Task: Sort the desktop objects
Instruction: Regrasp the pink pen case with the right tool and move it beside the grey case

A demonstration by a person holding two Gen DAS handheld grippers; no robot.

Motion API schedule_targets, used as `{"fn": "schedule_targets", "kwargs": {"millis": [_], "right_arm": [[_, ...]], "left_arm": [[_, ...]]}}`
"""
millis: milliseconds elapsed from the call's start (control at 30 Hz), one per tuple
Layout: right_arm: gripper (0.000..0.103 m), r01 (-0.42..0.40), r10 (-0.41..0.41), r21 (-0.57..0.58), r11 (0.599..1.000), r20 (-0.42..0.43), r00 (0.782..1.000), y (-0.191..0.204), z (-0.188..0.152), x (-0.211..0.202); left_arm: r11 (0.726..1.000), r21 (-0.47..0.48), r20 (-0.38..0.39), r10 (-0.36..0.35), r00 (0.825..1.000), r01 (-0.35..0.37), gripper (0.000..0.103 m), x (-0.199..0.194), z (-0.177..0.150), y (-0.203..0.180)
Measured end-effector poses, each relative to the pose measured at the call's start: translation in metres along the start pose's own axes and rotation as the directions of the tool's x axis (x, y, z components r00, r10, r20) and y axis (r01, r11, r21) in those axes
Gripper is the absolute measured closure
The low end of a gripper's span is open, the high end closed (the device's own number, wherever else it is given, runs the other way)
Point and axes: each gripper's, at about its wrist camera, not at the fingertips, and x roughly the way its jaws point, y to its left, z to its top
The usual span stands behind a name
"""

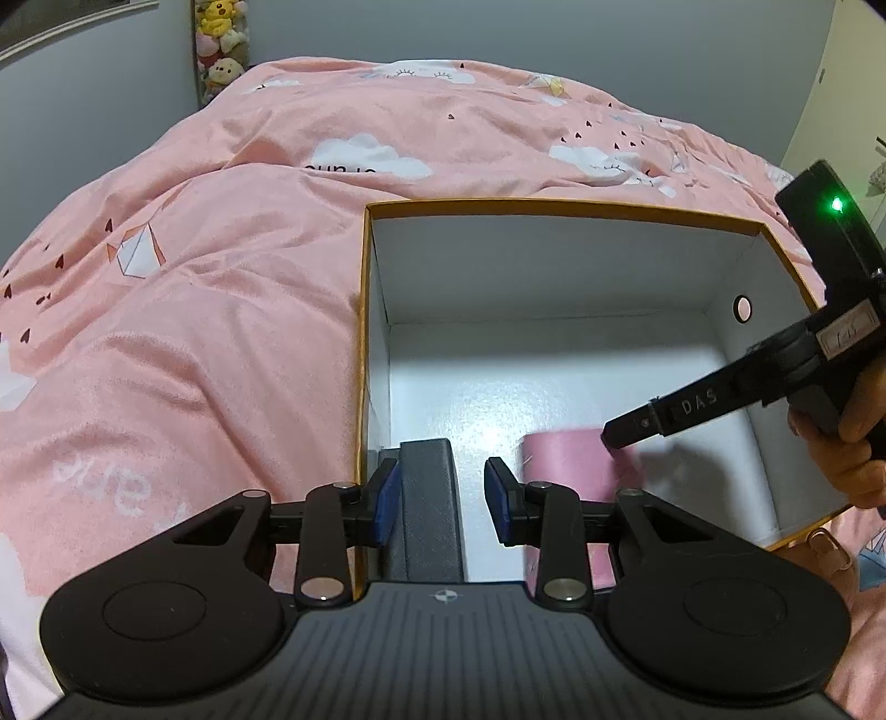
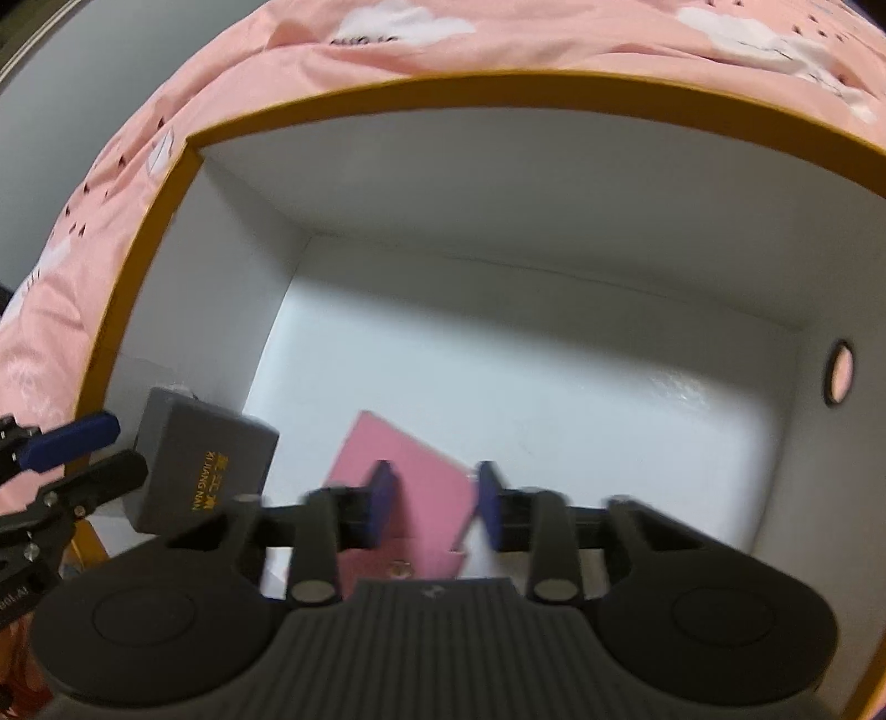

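Note:
An open storage box [image 1: 554, 206] with an orange rim [image 2: 443, 83] and white inside sits on a bed. A dark grey case [image 1: 429, 498] with gold lettering [image 2: 205, 459] stands in its near left corner. My left gripper [image 1: 443, 498] hovers over it with the pads apart and a gap showing at the right pad; from the right wrist view its fingertips [image 2: 105, 448] end at the case's left edge. A pink wallet [image 2: 410, 487] lies tilted on the box floor [image 1: 570, 471]. My right gripper [image 2: 436, 498] is open above it, blurred, coming into the box from the right [image 1: 626, 435].
The pink patterned bedspread [image 1: 221, 332] surrounds the box. The box's right wall has a round hole [image 1: 742, 308]. A person's hand [image 1: 841, 443] holds the right gripper's handle. Plush toys [image 1: 221, 44] hang at the far wall. The far half of the box floor [image 2: 554, 387] is bare.

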Motion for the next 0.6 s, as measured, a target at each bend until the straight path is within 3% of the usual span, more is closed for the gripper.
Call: {"fn": "schedule_targets", "kwargs": {"millis": [100,433,500,600], "right_arm": [[0.099,-0.012,0.013,-0.016,1.000,0.023,1.000,0.004,-0.004,-0.005],[0.102,-0.101,0.105,-0.039,0.994,0.121,0.987,0.026,-0.015,-0.046],[0.102,-0.118,0.125,-0.057,0.991,0.134,0.983,0.036,-0.014,-0.054],[0.102,-0.136,0.148,-0.093,0.986,0.147,0.978,0.048,-0.017,-0.066]], "left_arm": [[1.000,-0.007,0.004,-0.006,1.000,0.006,0.065,0.000,0.000,0.001],[0.999,-0.045,0.011,-0.020,1.000,0.020,0.063,-0.002,0.001,0.008],[0.998,-0.055,0.015,-0.033,0.999,0.034,0.054,-0.003,0.002,0.009],[0.996,-0.070,0.021,-0.053,0.998,0.054,0.052,-0.005,0.002,0.012]]}}
